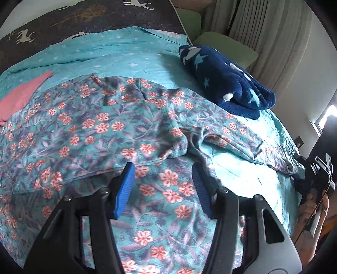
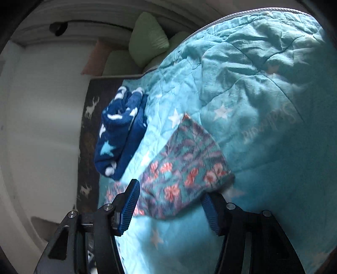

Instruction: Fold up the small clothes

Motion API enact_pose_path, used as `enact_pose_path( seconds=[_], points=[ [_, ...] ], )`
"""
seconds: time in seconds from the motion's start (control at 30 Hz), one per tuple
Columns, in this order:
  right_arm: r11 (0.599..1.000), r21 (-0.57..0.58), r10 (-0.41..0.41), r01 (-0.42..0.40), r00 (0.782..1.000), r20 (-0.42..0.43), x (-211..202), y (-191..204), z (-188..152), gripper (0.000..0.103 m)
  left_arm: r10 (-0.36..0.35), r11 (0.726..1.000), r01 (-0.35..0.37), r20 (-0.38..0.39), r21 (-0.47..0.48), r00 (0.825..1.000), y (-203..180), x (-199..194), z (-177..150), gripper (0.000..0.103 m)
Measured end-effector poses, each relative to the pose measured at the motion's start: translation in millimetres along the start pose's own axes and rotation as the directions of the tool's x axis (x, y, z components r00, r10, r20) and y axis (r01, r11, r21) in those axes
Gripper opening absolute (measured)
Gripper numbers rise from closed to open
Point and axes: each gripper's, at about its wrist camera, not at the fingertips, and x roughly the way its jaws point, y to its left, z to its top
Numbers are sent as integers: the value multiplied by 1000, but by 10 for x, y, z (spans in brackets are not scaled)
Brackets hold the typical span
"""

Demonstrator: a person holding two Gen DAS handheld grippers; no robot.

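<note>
A teal garment with pink flowers lies spread and rumpled on a turquoise star quilt. My left gripper is open and empty, its blue pads just above the garment's near part. In the right wrist view a sleeve or leg end of the same floral garment lies on the quilt. My right gripper is open, its pads on either side of that end, not closed on it. The right gripper also shows in the left wrist view at the far right edge.
A folded navy fleece with stars lies on the quilt beyond the garment; it also shows in the right wrist view. A pink cloth lies at left. A dark deer-print blanket, green pillows and curtains stand behind.
</note>
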Motion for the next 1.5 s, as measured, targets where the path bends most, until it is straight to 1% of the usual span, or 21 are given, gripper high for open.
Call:
enact_pose_path(
  seconds=[0.03, 0.07, 0.13, 0.17, 0.23, 0.3, 0.4, 0.47, 0.53, 0.6, 0.63, 0.7, 0.73, 0.8, 0.87, 0.93, 1.07, 1.17, 1.27, 1.4, 1.5],
  points=[
    [1000, -16, 4, -4, 1000, 16, 21, 57, 20, 29, 3, 1000, -3, 3, -2, 1000, 38, -9, 5, 57],
    [999, -31, 7, -6, 1000, 17, 47, 97, 35, 5, 7, 1000, -7, 5, -2, 1000, 62, -16, 8, 57],
    [994, -103, -18, 24, 998, 55, 62, 328, 43, 6, 21, 1000, -21, 10, 0, 1000, 129, -17, 28, 57],
    [982, -179, -39, 55, 995, 93, 49, 537, 31, 6, 26, 1000, -26, 11, -3, 1000, 158, -12, 39, 57],
    [947, -308, -49, 91, 989, 139, 45, 923, -9, 6, 34, 999, -34, 11, -23, 999, 245, -3, 66, 57],
    [876, -477, 3, 75, 987, 162, 99, 1538, -136, 6, 33, 998, -32, 12, -51, 999, 348, -2, 87, 57],
    [734, -679, 75, 35, 988, 132, 268, 2309, -480, 6, 37, 995, -33, 34, -96, 999, 522, -64, 86, 57],
    [585, -810, 120, -40, 992, 38, 522, 2865, -906, 6, 43, 990, -36, 49, -134, 998, 690, -138, 52, 57],
    [459, -881, 132, -118, 989, -63, 766, 3184, -1329, 6, 61, 983, -50, 58, -179, 996, 902, -231, -24, 57],
    [331, -927, 86, -176, 984, -156, 1055, 3346, -1808, 7, 75, 974, -61, 58, -216, 996, 1087, -317, -120, 57],
    [257, -945, 30, -203, 979, -202, 1257, 3358, -2133, 7, 69, 969, -54, 51, -242, 996, 1223, -386, -221, 57],
    [191, -947, -53, -258, 961, -273, 1493, 3255, -2511, 7, 43, 962, -31, 39, -271, 998, 1373, -469, -369, 61],
    [161, -938, -123, -308, 936, -329, 1649, 3131, -2732, 7, 30, 959, -20, 32, -283, 999, 1446, -515, -470, 62],
    [152, -926, -206, -345, 905, -371, 1804, 2954, -2920, 7, 14, 961, -7, 21, -277, 1000, 1479, -554, -568, 64],
    [177, -911, -268, -372, 872, -408, 1893, 2803, -3031, 8, -27, 966, 31, 17, -257, 999, 1435, -573, -617, 66],
    [210, -900, -271, -383, 861, -430, 1897, 2768, -3019, 8, -94, 962, 98, 29, -255, 995, 1354, -578, -607, 69],
    [236, -897, -242, -374, 872, -427, 1785, 2779, -2905, 8, -239, 933, 239, 33, -269, 971, 1228, -534, -503, 73],
    [217, -908, -244, -359, 881, -406, 1751, 2784, -2941, 8, -312, 903, 309, 37, -298, 949, 1178, -503, -408, 76],
    [201, -911, -251, -361, 880, -404, 1704, 2759, -3022, 11, -362, 879, 354, 36, -320, 931, 1173, -448, -337, 79],
    [167, -917, -260, -363, 881, -396, 1678, 2706, -3108, 11, -397, 854, 355, -33, -381, 917, 1224, -209, -294, 80],
    [153, -919, -250, -362, 886, -391, 1615, 2680, -3117, 10, -459, 816, 388, -73, -430, 885, 1252, 10, -242, 78]
  ],
)
